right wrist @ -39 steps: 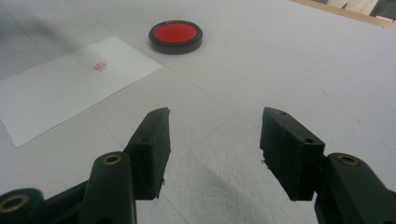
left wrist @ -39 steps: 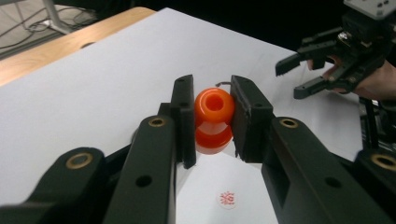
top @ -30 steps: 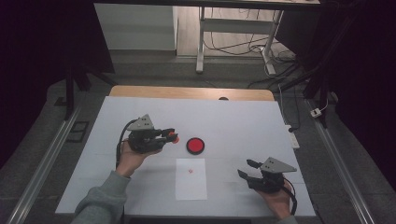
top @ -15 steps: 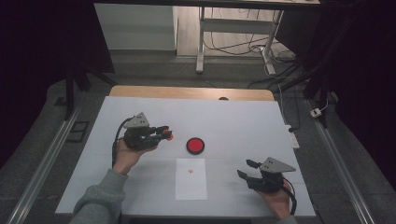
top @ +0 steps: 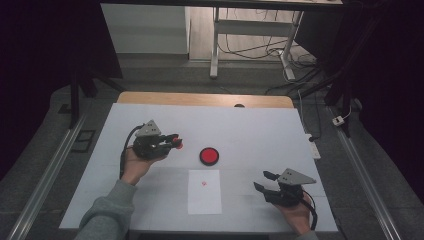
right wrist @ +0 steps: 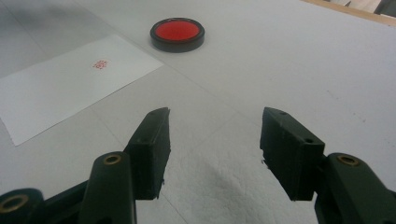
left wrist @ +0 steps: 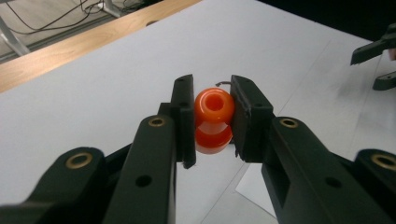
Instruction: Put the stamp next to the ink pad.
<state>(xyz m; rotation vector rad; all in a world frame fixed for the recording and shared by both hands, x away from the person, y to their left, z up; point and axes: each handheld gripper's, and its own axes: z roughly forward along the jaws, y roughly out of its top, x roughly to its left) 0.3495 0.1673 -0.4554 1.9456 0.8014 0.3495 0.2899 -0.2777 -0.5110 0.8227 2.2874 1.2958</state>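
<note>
The left claw (top: 172,141) is pinching a small orange stamp (left wrist: 214,120), a spool-shaped piece with a round knob and a hole in its end. In the left gripper view the two black pads press on its flanks, and its long axis runs roughly along the jaws, so one end faces the camera and the other faces away from it. From above, the stamp (top: 178,144) sits at the claw's tip, lifted a little off the white surface (top: 250,130), on the left side about midway between near and far.

What the next move seems to turn on is the round red ink pad (top: 209,156). It lies to the right of the held stamp and slightly nearer the person, close by but not touching. The left hand is plainly the nearer one to it. The sheet of white paper (top: 204,192) with a small red mark (top: 204,183) sits nearer still, directly in front of the pad.

The right claw (top: 262,181) rests at the near right with its jaws spread and nothing between them; in the right gripper view they frame bare surface, with the ink pad (right wrist: 177,33) farther off and the paper (right wrist: 70,81) to one side. I would judge this hand to be idle while the left does the inking.
</note>
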